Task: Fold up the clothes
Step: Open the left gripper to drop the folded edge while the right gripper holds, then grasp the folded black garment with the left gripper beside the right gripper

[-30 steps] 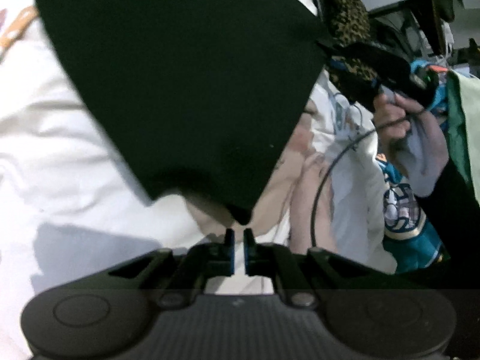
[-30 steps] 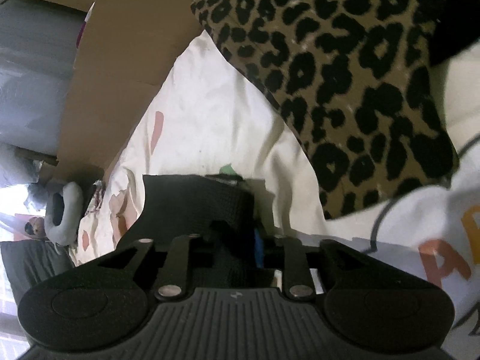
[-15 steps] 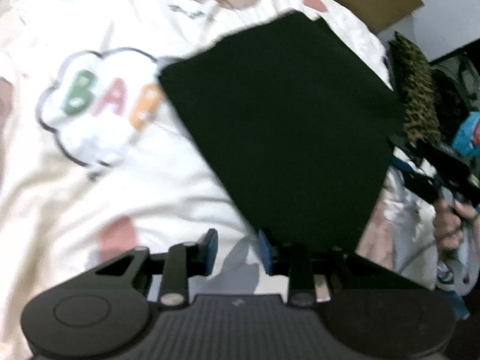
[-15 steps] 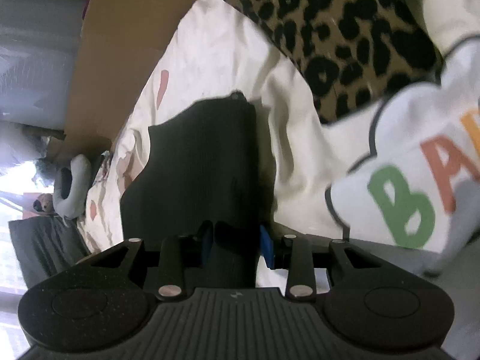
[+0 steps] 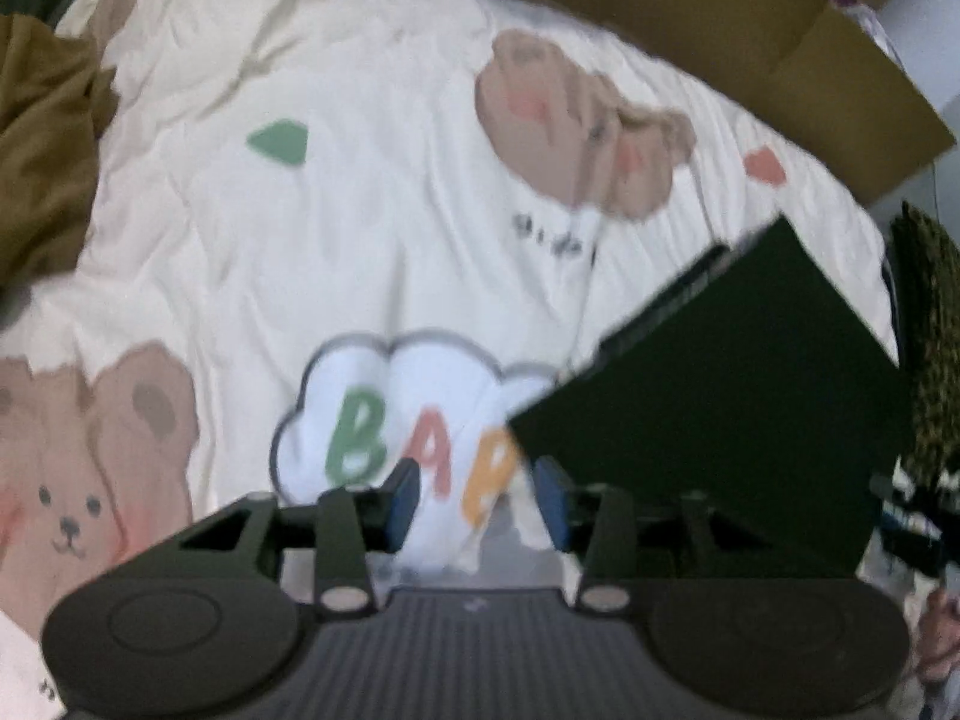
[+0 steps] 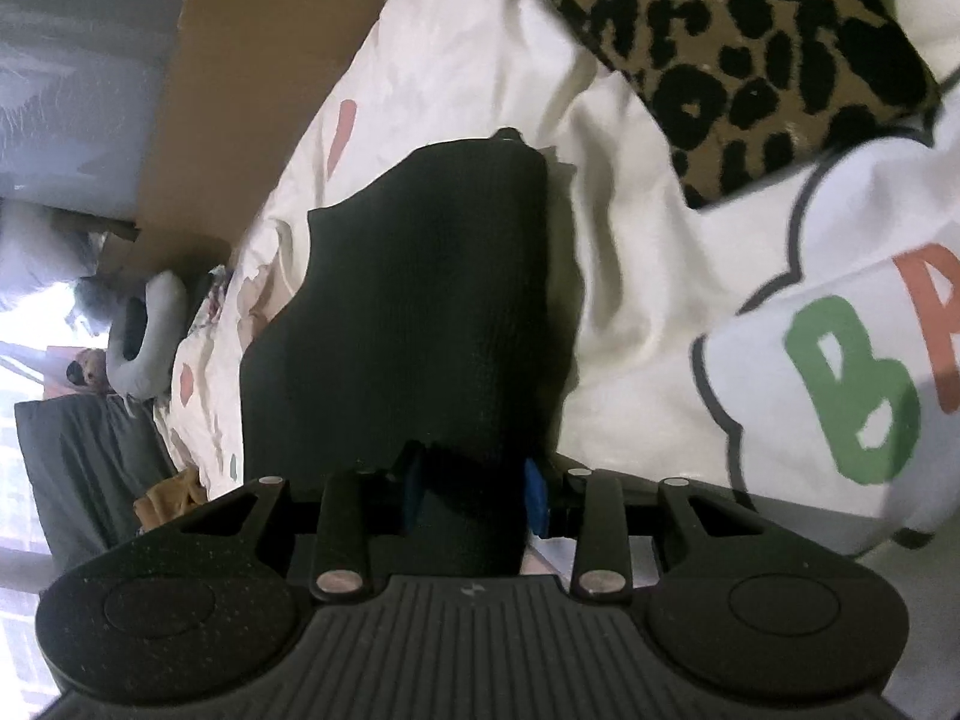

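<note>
A black garment [image 5: 750, 420] lies folded flat on the cream bedspread [image 5: 372, 228], at the right of the left wrist view. My left gripper [image 5: 477, 504] hovers beside its left corner, over a cloud print with coloured letters [image 5: 420, 444]. Its jaws are opening and only bedspread shows between them. In the right wrist view the same black garment [image 6: 420, 300] stretches away from my right gripper [image 6: 474, 492]. A bunched edge of it fills the gap, and the blue pads [image 6: 533, 498] press on it from both sides.
A leopard-print cushion [image 6: 750, 30] lies on the bed just past the garment. Brown cardboard [image 5: 720, 30] borders the bed's far side. A brown garment [image 5: 42, 138] lies crumpled at the left edge. A grey neck pillow [image 6: 144, 336] sits at the bed's end.
My left gripper let go of the black garment, opened, and swung off to the left of it over the bedspread. The right gripper kept its hold and shifted only a little.
</note>
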`<state>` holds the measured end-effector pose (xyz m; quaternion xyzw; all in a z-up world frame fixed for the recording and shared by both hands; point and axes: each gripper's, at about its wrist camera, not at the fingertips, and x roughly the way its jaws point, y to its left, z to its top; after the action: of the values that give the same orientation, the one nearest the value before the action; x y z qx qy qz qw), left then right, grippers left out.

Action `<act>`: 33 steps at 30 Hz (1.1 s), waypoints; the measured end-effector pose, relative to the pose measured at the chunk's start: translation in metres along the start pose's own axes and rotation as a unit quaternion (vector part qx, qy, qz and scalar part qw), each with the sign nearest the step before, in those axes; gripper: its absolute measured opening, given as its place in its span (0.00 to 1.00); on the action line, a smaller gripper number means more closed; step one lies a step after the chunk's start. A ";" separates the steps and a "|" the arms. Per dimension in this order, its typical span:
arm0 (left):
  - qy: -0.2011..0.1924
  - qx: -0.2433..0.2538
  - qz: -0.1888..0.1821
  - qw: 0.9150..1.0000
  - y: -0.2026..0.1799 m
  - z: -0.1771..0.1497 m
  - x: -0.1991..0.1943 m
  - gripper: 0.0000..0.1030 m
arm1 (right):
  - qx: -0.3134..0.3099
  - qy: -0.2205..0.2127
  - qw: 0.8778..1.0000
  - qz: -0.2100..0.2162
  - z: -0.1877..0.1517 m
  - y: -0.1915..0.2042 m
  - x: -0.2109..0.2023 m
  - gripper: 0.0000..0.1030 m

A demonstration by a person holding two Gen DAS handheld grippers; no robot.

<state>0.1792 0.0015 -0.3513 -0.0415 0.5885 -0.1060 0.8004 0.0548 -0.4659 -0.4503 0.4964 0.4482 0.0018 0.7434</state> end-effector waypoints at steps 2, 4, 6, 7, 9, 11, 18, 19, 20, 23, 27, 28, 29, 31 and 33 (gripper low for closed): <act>-0.009 0.006 0.000 1.000 -0.006 0.009 -0.002 0.54 | 0.001 0.000 1.000 0.000 0.002 0.001 0.000 0.34; -0.017 0.021 0.000 1.000 -0.019 0.023 0.003 0.62 | 0.002 -0.001 1.000 0.002 0.002 0.001 0.000 0.30; -0.028 0.037 0.000 0.999 -0.028 0.033 0.005 0.69 | -0.004 -0.002 1.000 0.002 0.002 0.003 -0.003 0.18; -0.033 0.045 0.001 0.998 -0.031 0.038 0.004 0.74 | -0.007 -0.003 1.000 0.003 0.002 0.004 -0.004 0.17; -0.037 0.065 0.001 0.997 -0.036 0.047 0.004 0.76 | -0.012 -0.004 1.000 0.005 0.002 0.006 -0.006 0.15; -0.038 0.082 0.001 0.996 -0.040 0.054 0.005 0.77 | -0.018 -0.003 1.000 0.008 0.002 0.008 -0.007 0.15; -0.054 0.121 -0.012 0.991 -0.067 0.081 0.013 0.78 | -0.022 -0.001 1.000 0.021 0.003 0.003 -0.007 0.17; -0.057 0.125 -0.016 0.990 -0.072 0.085 0.014 0.78 | -0.020 -0.001 1.000 0.022 0.003 0.001 -0.006 0.18; -0.060 0.130 -0.020 0.990 -0.077 0.088 0.016 0.78 | -0.017 -0.002 1.000 0.024 0.002 -0.001 -0.005 0.18; -0.066 0.139 -0.038 0.987 -0.092 0.097 0.020 0.78 | 0.000 -0.006 1.000 0.030 0.001 -0.008 -0.001 0.19; -0.085 0.172 -0.082 0.978 -0.108 0.095 0.021 0.84 | 0.017 -0.010 0.999 0.040 0.000 -0.014 0.005 0.22; -0.092 0.182 -0.086 0.975 -0.112 0.093 0.020 0.87 | 0.017 -0.010 0.999 0.040 -0.002 -0.014 0.006 0.22; -0.094 0.187 -0.092 0.974 -0.114 0.090 0.020 0.87 | 0.013 -0.008 0.999 0.038 -0.003 -0.014 0.007 0.22; -0.088 0.192 -0.108 0.971 -0.119 0.086 0.023 0.87 | 0.007 -0.005 0.999 0.035 -0.005 -0.013 0.009 0.22; -0.074 0.195 -0.121 0.971 -0.122 0.082 0.029 0.87 | 0.008 -0.004 0.999 0.037 -0.005 -0.012 0.008 0.22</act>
<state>0.2507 -0.1282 -0.3299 0.0370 0.4865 -0.3112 0.8155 0.0513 -0.4644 -0.4652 0.5186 0.4264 0.0230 0.7407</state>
